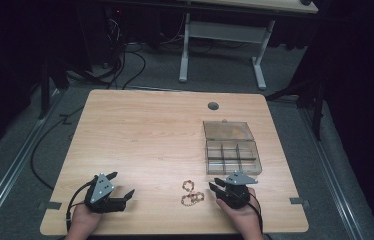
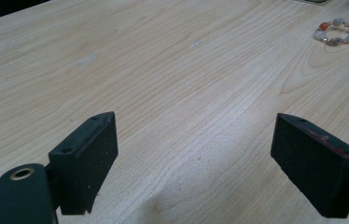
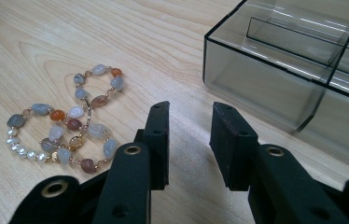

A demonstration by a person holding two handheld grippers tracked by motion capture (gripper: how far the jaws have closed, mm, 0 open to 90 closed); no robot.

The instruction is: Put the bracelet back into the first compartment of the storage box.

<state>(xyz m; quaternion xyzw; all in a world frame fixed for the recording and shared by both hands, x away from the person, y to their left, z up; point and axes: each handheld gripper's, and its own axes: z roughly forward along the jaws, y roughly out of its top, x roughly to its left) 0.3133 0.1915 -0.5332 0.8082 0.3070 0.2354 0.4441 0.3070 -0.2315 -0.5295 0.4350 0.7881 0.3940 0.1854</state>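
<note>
My right gripper [image 3: 189,140] stands part open on nothing, just beside the tangled bracelets of grey, orange and pearl beads [image 3: 65,126]. The smoky clear plastic divider box [image 3: 275,79] runs off frame. My left gripper [image 2: 196,158] gapes empty.

Beaded bracelets [image 3: 67,123] lie tangled flat on the table [image 3: 116,28].

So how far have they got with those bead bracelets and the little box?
Done: the compartment box sits open, its lid laid back. In hand: nothing yet; the right claw is open beside the bracelets, not touching them, and the left claw is open over bare table. Left, probably: picking up the bracelets and placing them in the box.
</note>
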